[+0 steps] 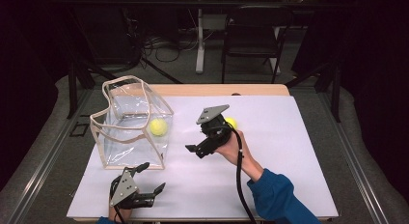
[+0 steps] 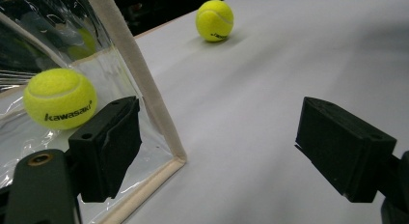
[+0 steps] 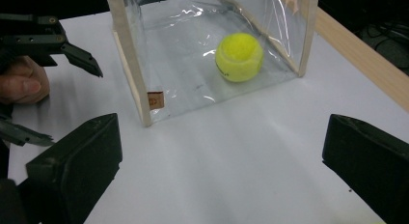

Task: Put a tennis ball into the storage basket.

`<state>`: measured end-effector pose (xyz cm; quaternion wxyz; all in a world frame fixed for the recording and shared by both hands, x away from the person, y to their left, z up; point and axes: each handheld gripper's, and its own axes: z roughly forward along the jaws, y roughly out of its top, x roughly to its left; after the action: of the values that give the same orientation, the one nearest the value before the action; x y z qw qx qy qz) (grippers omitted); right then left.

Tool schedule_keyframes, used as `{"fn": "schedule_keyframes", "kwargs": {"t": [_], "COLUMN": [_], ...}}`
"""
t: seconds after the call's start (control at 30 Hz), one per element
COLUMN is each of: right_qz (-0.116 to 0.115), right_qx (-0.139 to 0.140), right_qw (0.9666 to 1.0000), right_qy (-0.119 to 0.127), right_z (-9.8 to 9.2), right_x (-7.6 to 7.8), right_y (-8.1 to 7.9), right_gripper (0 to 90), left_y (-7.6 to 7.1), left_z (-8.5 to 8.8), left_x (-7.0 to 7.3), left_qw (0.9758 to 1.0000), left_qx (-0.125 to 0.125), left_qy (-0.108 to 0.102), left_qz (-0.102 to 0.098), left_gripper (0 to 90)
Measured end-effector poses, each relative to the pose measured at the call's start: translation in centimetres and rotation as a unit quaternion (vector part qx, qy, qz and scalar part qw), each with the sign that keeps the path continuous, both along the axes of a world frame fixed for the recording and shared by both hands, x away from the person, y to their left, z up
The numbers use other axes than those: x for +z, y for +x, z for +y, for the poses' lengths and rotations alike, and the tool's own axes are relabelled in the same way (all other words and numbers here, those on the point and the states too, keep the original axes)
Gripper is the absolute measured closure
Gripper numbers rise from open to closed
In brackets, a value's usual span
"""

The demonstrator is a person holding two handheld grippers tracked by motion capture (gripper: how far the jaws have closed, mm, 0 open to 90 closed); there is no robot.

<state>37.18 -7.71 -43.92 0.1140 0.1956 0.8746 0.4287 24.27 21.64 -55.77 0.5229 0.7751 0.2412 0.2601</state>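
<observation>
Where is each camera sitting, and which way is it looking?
High view: above the table's near side, looking forward and down; both hands show, left gripper, right gripper.
Left gripper view: rides that gripper, facing the clear bag; its jaws show.
Right gripper view: faces the bag's tennis ball; its jaws show.
Shared: bag and ball.

Yellow tennis ball [image 1: 158, 127], clear beige-trimmed bag [image 1: 126, 137]

"kawasaki" on bagged ball [image 2: 60, 98]
</observation>
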Motion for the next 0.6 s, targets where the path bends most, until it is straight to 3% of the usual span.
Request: {"fn": "schedule_keyframes", "kwargs": {"t": [0.6], "right_qz": [0.02], "right_qx": [-0.027], "right_qw": [0.9994], "right_qy": [0.004], "right_z": [-3.2], "right_x": [-3.7], "right_y": [-1.3], "right_gripper": [0.0], "left_y": [0.0], "left_z": [-0.1], "left_x": [-0.1], "left_qw": [1.0], "left_qx": [0.0], "left_qy": [0.004], "left_qz": [0.002], "left_gripper": [16.0]}}
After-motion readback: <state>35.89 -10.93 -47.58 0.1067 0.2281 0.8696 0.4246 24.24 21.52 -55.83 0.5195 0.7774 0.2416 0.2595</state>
